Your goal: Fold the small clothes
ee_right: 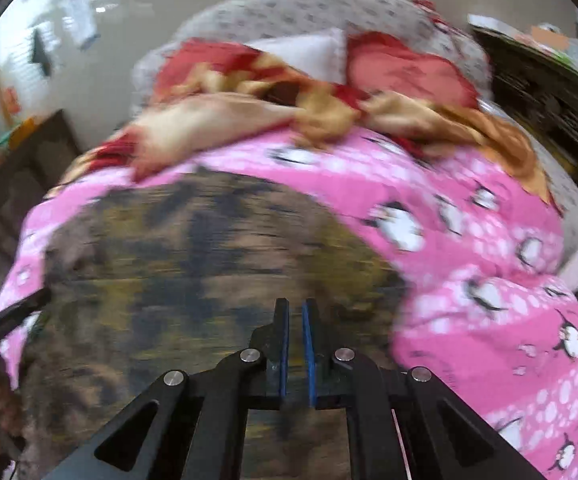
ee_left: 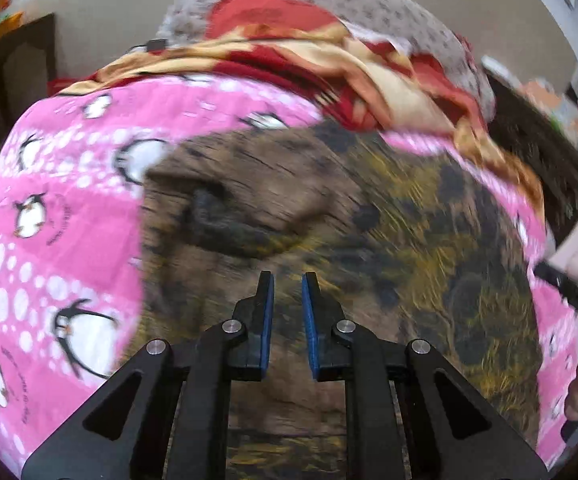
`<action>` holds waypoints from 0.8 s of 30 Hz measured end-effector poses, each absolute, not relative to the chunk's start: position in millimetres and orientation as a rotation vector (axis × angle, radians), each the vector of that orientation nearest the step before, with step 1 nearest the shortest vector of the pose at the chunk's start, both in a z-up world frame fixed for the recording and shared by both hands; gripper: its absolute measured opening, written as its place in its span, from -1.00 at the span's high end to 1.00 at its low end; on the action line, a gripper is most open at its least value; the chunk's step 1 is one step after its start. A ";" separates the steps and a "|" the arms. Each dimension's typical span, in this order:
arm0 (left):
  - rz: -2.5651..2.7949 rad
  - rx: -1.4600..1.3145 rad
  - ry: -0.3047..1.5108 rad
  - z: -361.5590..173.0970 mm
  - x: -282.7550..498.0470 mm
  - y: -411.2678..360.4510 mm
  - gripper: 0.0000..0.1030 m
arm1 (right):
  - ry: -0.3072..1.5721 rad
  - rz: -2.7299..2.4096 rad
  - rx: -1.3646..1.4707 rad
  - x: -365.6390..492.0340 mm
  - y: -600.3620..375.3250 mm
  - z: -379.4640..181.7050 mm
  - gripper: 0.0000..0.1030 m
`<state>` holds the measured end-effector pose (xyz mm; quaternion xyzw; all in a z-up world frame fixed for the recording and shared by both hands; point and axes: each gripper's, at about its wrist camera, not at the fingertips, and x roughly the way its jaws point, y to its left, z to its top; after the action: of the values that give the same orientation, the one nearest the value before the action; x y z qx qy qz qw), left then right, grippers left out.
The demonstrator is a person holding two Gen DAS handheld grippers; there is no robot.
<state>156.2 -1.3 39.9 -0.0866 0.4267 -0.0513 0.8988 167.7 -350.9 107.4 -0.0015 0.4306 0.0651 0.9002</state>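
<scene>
A brown, olive and black patterned garment [ee_left: 329,208] lies spread on a pink penguin-print blanket [ee_left: 49,240]. It also shows in the right wrist view [ee_right: 193,264], blurred by motion. My left gripper [ee_left: 288,280] hovers over the garment's near part with its jaws a little apart and nothing between them. My right gripper [ee_right: 295,306] is over the garment's near right part with its jaws nearly closed, a narrow gap showing and nothing held. The other gripper shows at the right edge of the left wrist view [ee_left: 569,296].
A red and tan crumpled cloth [ee_left: 329,64] lies behind the garment on the pink blanket [ee_right: 469,240], and shows in the right wrist view [ee_right: 289,112]. A grey patterned cushion [ee_right: 309,12] is at the back. Dark furniture [ee_right: 549,100] stands at the right.
</scene>
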 end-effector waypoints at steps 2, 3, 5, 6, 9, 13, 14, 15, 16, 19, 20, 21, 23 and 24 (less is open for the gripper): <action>-0.081 -0.133 0.976 17.0 167.0 -12.0 0.73 | 0.934 0.136 -0.008 174.9 -341.6 88.4 0.89; -0.084 -0.135 0.980 10.9 171.0 -14.5 0.73 | 0.962 0.128 -0.023 179.7 -340.0 73.6 0.89; -0.088 -0.124 0.954 13.4 170.3 -13.9 0.73 | 0.953 0.141 -0.030 180.1 -339.2 57.4 0.89; -0.085 -0.124 0.969 15.7 171.3 -13.5 0.73 | 0.943 0.142 -0.031 178.7 -338.6 57.3 0.90; -0.082 -0.150 0.978 34.3 170.1 -14.0 0.73 | 0.940 0.130 -0.052 171.8 -332.6 70.4 0.89; -0.126 -0.148 0.958 51.2 139.7 -26.3 0.73 | 0.878 0.158 -0.062 131.4 -320.4 98.2 0.89; -0.136 -0.144 0.971 49.5 129.3 -31.7 0.73 | 0.875 0.158 -0.061 120.2 -316.1 99.0 0.89; -0.137 -0.146 0.988 44.6 125.4 -35.4 0.73 | 0.872 0.169 -0.062 106.5 -310.9 97.1 0.89; -0.134 -0.151 1.013 36.1 122.9 -37.8 0.73 | 0.876 0.183 -0.063 98.7 -308.9 93.9 0.89; -0.110 -0.104 0.966 20.8 111.2 -46.0 0.72 | 0.975 0.152 -0.071 89.4 -306.7 51.3 0.88; -0.102 -0.069 0.948 20.6 108.2 -50.0 0.72 | 0.932 0.159 -0.038 83.1 -311.4 43.0 0.88; -0.097 -0.056 0.940 20.8 106.9 -51.4 0.72 | 0.935 0.166 -0.024 82.0 -314.2 44.1 0.88; -0.096 -0.058 0.919 18.8 105.1 -50.9 0.72 | 0.941 0.178 0.009 84.2 -318.6 43.7 0.87; -0.097 -0.058 0.907 17.3 105.6 -50.5 0.72 | 0.938 0.187 0.026 84.1 -321.3 43.3 0.87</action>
<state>105.6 -50.5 17.3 -0.0278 0.4381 -0.0467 0.8973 84.1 -321.3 43.3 0.0127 0.4511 0.0901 0.8878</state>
